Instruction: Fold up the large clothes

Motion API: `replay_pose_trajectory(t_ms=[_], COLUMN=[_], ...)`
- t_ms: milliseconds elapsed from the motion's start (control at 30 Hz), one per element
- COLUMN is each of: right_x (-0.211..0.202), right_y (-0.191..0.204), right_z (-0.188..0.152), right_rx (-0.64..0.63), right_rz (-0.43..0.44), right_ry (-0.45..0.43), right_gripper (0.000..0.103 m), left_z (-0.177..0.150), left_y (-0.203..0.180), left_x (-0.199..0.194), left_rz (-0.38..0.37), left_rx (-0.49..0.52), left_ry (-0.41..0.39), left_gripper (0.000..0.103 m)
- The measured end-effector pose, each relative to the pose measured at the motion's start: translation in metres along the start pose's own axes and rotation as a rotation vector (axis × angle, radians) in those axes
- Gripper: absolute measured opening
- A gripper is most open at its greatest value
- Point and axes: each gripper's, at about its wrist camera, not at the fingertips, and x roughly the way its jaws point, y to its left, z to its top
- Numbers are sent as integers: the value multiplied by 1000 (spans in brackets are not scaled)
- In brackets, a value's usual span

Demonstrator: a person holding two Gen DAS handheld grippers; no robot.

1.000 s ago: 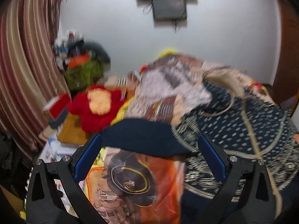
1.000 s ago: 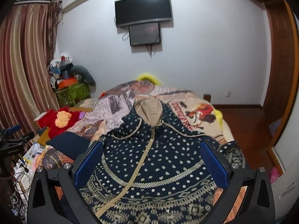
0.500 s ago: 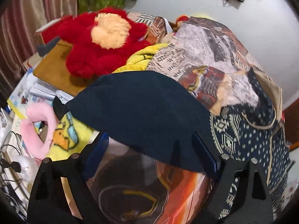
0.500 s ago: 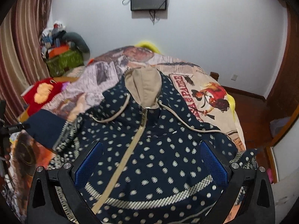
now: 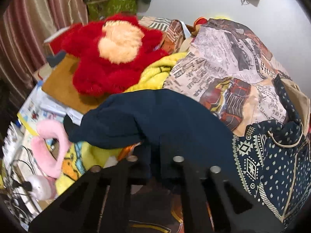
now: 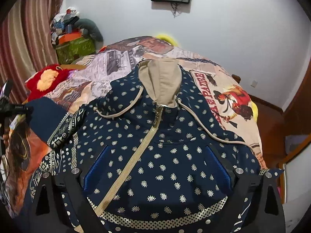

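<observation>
**A:** What have you got in each hand?

**B:** My left hand-held gripper (image 5: 155, 155) has just pinched closed on the plain navy cuff (image 5: 155, 120) of the hoodie's sleeve; the fabric is bunched between the fingers. My right hand-held gripper (image 6: 157, 167) stands wide over the hoodie (image 6: 155, 136), its jaws having just begun to narrow, with the dotted front panel between the blue pads (image 6: 96, 167) but not pressed, as far as I can see.

**A:** Where does the garment lie?

**B:** Spread face up on the bed (image 6: 223, 89), hood (image 6: 161, 81) toward the far wall, zip closed, the sleeve stretched out to my left.

**A:** How will it handle?

**B:** Soft and floppy, I'd judge, with some weight from the lining. It will sag and drag rather than hold a crease, so I'd take it by cuff and hem edge, not mid-panel. The drawcords (image 6: 120, 110) could snag.

**A:** Room to work?

**B:** The bed's right side is bare. On my left the red plush toy (image 5: 114, 56), yellow blanket (image 5: 155, 73) and pink cushion (image 5: 50, 147) crowd the edge, so I'd fold the sleeve inward.
</observation>
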Motion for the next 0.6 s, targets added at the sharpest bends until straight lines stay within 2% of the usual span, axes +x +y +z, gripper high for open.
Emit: replay_pose_trajectory(t_ms=[100, 267, 433, 600], right_x=[-9, -27, -50, -68], right_y=[3, 6, 4, -6], right_z=[2, 5, 5, 1], right_rx=[-6, -22, -35, -23], right_rz=[15, 24, 19, 16], right_ry=[-12, -39, -75, -95], right_gripper=[95, 95, 95, 95], left_z=[4, 5, -5, -28], left_y=[-18, -69, -141, -224], left_x=[-23, -73, -115, -133], left_rz=[-14, -96, -212, -341], left_rx=[53, 174, 316, 443], left_ry=[-47, -135, -197, -196], left_gripper=[4, 4, 4, 4])
